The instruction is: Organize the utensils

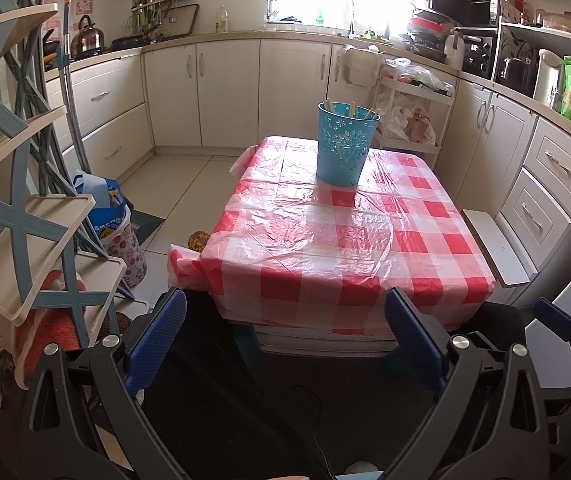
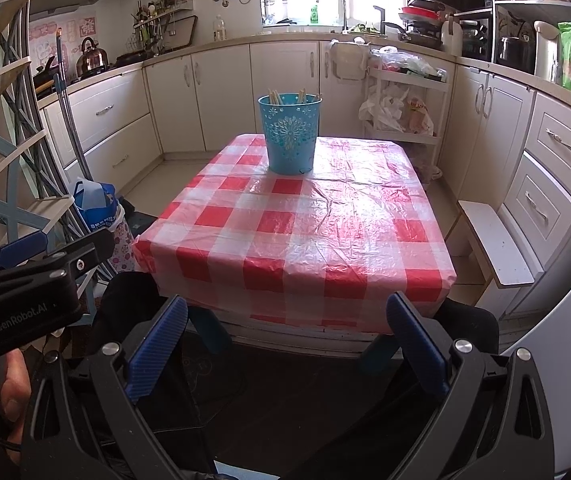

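A blue flower-patterned bucket (image 1: 345,144) (image 2: 290,134) stands upright at the far end of a table with a red and white checked cloth (image 1: 345,240) (image 2: 297,232). Pale utensil tips (image 1: 352,107) (image 2: 275,96) stick up out of it. My left gripper (image 1: 285,312) hangs open in front of the table's near edge, with nothing between its blue fingers (image 1: 157,340). Held level with it, my right gripper (image 2: 287,320) is open and empty too. In the right wrist view the left gripper (image 2: 37,264) shows at the left edge.
A blue and cream shelf rack (image 1: 25,200) stands close on the left, with a blue bag (image 1: 103,200) and a mop handle (image 1: 71,92) beside it. A white bench (image 2: 497,244) and drawers (image 2: 545,184) line the right. A white trolley (image 2: 405,100) stands behind the table.
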Tool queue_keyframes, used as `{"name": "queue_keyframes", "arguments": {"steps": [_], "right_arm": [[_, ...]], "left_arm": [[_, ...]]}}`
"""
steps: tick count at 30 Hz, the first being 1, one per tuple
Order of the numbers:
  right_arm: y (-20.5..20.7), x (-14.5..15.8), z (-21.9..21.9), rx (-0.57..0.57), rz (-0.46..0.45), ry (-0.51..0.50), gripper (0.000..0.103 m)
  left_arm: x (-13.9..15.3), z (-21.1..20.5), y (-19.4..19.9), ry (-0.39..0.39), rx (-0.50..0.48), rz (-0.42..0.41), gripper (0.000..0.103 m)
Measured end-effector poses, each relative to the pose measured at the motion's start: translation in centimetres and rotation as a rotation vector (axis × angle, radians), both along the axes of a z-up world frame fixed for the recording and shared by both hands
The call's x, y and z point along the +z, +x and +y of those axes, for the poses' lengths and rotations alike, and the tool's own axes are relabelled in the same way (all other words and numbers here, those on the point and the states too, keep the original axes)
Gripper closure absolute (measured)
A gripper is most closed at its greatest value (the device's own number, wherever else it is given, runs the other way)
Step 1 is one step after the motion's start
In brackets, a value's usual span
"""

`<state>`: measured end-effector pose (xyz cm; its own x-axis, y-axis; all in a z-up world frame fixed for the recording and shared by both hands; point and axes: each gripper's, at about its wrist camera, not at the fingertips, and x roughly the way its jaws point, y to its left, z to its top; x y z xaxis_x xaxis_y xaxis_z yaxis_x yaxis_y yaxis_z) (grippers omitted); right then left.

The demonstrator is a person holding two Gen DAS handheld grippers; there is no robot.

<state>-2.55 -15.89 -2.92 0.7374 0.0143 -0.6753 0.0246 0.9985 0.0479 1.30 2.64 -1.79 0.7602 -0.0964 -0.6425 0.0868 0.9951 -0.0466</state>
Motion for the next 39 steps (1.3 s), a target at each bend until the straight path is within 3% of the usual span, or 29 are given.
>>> {"name": "queue_keyframes", "arguments": {"steps": [39], "right_arm": [[0.0,-0.5,0.2,0.001,0.008,0.0,0.007]], "left_arm": [[-1.2,-0.4,-0.1,0.002,0.001,0.014,0.008]]}}
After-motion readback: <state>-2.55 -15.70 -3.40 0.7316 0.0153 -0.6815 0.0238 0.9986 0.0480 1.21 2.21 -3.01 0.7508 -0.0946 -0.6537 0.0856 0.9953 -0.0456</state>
